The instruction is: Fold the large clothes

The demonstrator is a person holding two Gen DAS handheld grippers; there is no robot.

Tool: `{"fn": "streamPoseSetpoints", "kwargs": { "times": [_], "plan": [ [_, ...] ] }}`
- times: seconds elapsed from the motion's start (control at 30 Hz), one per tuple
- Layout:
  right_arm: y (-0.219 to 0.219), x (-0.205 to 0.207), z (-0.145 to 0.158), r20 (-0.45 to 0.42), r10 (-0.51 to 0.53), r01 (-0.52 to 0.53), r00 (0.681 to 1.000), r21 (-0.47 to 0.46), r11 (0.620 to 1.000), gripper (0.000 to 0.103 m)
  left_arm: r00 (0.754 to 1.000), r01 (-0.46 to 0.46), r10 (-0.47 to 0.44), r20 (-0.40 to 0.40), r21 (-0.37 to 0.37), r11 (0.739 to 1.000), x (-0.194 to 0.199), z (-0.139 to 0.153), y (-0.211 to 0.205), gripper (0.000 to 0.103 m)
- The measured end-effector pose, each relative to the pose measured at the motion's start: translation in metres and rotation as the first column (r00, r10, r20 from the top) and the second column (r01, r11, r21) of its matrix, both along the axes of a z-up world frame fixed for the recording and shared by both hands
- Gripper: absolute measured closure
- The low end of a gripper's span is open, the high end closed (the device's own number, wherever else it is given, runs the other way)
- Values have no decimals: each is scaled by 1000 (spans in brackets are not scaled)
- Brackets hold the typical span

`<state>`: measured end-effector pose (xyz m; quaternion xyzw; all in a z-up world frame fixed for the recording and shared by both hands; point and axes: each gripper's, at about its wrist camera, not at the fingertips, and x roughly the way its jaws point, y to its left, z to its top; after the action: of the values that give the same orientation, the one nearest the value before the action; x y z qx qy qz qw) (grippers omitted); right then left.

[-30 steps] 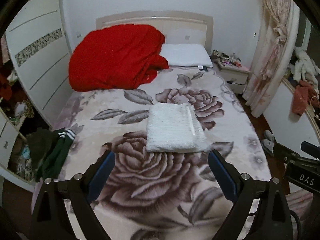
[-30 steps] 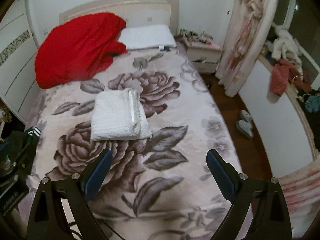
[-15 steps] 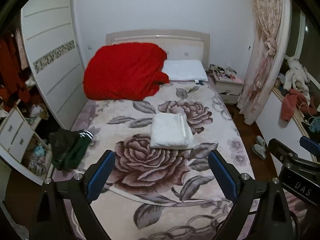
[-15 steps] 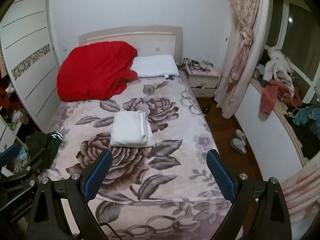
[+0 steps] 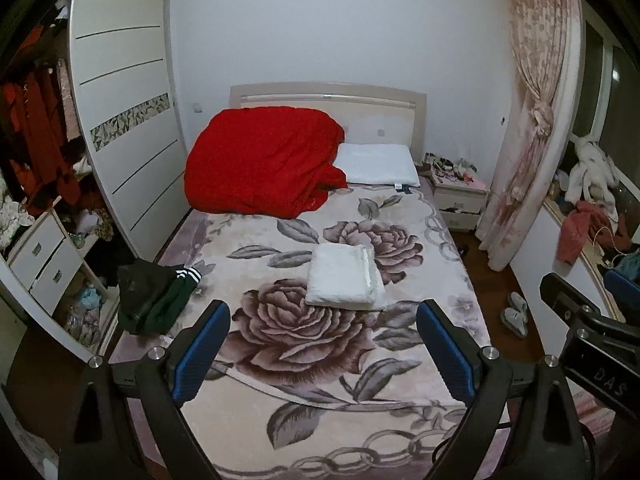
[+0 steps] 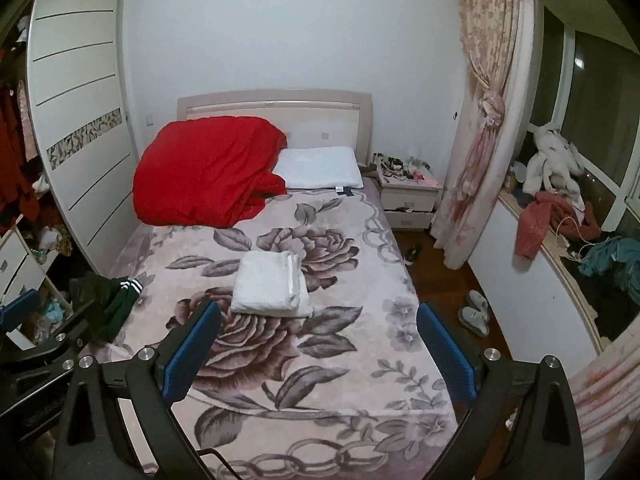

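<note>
Clothes come first: a white garment (image 5: 344, 276) is lying folded into a neat block on the bed (image 5: 448, 320), well ahead of both sets of jaws and touched by neither, so that fold looks finished. A dark green piece (image 5: 154, 300) is slumping off the bed's edge, ahead and outside the left gripper's (image 5: 322, 334) left jaw; I judge it the likely next item. Both the left gripper and the right gripper (image 6: 318, 334) are hanging over the foot of the bed with jaws spread wide, gripping nothing. Doing this well probably means approaching low, pinching a hem, and spreading it flat clear of the white block.
</note>
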<state>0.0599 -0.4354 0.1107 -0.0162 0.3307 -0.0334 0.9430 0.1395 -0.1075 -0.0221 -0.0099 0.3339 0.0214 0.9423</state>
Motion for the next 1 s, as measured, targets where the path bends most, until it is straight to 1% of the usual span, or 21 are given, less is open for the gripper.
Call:
{"fn": "streamPoseSetpoints", "kwargs": {
  "times": [0.1, 0.3, 0.6, 1.0],
  "plan": [
    [-1, -1, 3, 2, 17, -17, 1000, 0, 1000, 3, 1000, -1, 1, 8, -1, 1000, -3, 2, -1, 4],
    [1, 0, -1, -3, 50, -50, 999, 12, 999, 2, 1000, -12, 12, 13, 27, 1000, -9, 4, -3, 3],
    [0, 1, -2, -1, 40, -40, 999, 10, 999, 2, 1000, -18, 18, 10, 40, 999, -13, 3, -1, 3],
    [1, -6, -3, 1, 34, -34, 999, 7, 999, 1, 1000, -16, 16, 8, 36, 999, -14, 2, -1, 3]
  ]
}}
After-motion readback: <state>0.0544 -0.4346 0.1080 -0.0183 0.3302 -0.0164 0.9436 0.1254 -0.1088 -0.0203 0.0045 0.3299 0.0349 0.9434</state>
